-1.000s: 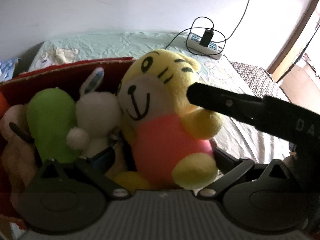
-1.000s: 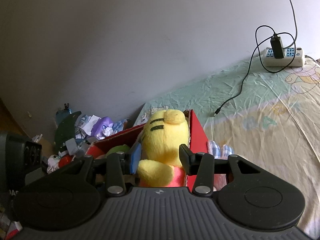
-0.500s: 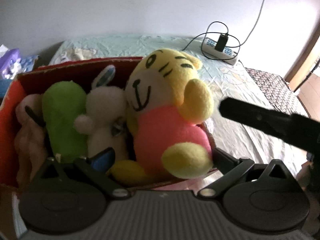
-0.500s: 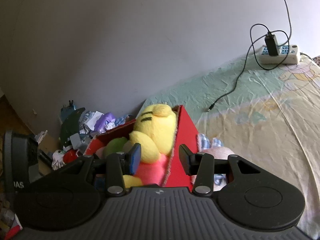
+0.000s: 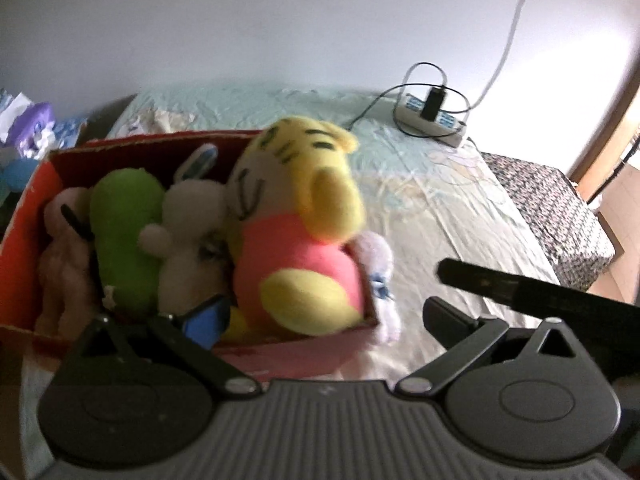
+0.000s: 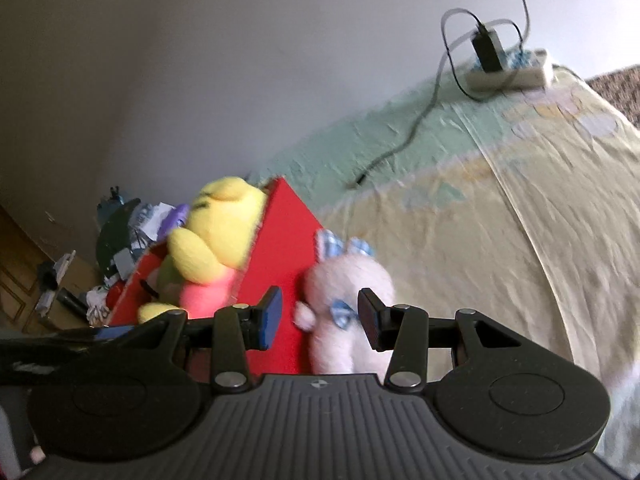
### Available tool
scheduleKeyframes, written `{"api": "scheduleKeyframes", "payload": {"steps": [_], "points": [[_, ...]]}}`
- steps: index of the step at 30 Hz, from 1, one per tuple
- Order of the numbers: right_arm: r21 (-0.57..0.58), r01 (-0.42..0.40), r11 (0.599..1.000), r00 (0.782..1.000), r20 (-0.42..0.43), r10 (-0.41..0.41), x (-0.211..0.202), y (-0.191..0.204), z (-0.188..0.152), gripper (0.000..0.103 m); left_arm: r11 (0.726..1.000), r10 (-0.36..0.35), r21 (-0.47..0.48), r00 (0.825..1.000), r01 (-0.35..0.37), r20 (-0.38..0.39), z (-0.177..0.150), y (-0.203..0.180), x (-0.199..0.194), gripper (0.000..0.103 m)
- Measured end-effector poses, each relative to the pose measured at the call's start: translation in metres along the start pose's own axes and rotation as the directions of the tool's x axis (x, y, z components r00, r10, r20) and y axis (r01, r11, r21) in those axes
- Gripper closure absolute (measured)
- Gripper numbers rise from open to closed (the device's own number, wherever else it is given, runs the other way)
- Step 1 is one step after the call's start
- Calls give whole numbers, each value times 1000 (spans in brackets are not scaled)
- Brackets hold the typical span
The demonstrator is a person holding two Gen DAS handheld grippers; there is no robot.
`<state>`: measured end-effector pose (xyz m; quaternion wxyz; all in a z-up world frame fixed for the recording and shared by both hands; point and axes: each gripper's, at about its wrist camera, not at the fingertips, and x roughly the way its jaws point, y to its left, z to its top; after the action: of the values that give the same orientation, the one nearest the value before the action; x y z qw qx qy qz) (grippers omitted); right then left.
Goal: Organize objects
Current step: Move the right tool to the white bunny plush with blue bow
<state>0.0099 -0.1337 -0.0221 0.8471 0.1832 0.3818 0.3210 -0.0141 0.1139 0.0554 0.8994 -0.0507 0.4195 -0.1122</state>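
Plush toys crowd the red box (image 5: 24, 236); the yellow tiger (image 5: 296, 216) leans over its right wall and may tumble. Outside lies the pink bunny (image 6: 344, 292), framed by the right gripper (image 6: 318, 318), gaping empty like the left gripper (image 5: 320, 316).

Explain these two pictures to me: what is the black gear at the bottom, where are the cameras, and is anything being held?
There is no robot: a person holds a two-finger gripper in each hand, each with a fisheye camera looking along its fingers. One view shows the left gripper, the other the right gripper; both are open and empty. On the pale patterned bedsheet stands a red cardboard box packed with soft toys, the yellow plush tiger in a pink shirt uppermost. A pale pink plush bunny with blue checked ears lies outside the box, in front of the right gripper.
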Motion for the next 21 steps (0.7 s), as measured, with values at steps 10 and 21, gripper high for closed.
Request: {"api": "scheduleKeyframes", "payload": {"steps": [10, 21], "points": [[44, -11, 999, 997, -82, 14, 17, -31, -15, 57, 994, -54, 98, 998, 55, -15, -27, -46, 1, 4], [79, -36, 996, 979, -199, 52, 58, -42, -22, 56, 995, -36, 87, 995, 43, -88, -36, -52, 21, 4]]}}
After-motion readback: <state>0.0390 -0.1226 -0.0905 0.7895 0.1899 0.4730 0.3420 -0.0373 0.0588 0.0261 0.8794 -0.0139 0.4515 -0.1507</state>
